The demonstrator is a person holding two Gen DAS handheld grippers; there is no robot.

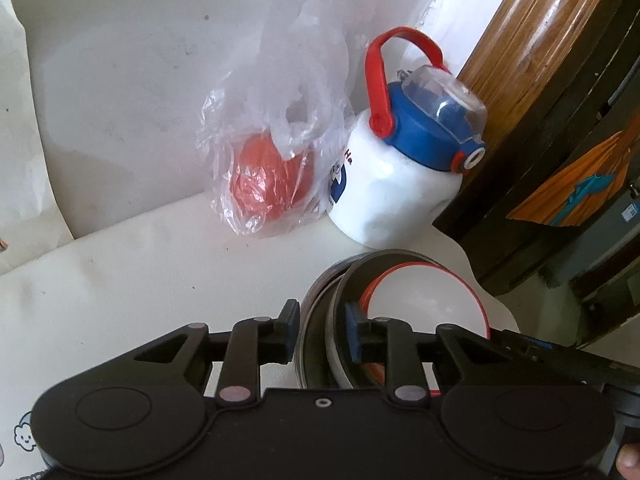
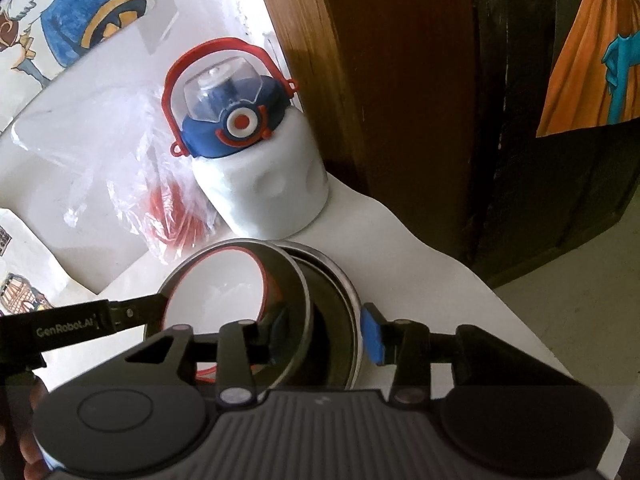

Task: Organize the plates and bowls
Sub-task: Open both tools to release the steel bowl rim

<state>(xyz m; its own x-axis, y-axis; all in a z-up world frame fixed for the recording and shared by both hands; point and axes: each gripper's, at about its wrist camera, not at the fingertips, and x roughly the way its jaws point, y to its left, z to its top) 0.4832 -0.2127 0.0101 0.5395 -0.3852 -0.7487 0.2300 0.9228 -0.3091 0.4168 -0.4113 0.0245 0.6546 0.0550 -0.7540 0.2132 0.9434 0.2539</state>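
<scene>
Your two grippers met over nested steel bowls near the desk's right edge.

Your left gripper (image 1: 320, 330) had its jaws clenched on the rims of the steel bowls (image 1: 320, 312), one pad outside and one inside, though I could not tell whether both rims or only one sat between them. Your right gripper (image 2: 324, 334) straddled the same steel bowls (image 2: 340, 280) with jaws spread wide, and its left pad was partly hidden behind a rim, so contact was unclear. A red-rimmed white bowl (image 1: 428, 300) sat tilted inside the stack, its lower part cut off by the gripper body. Behind stood a white bottle (image 1: 396, 184) and a plastic bag (image 1: 264, 168) blurring something red, against the wall at the desk's (image 1: 140, 280) back edge.
</scene>
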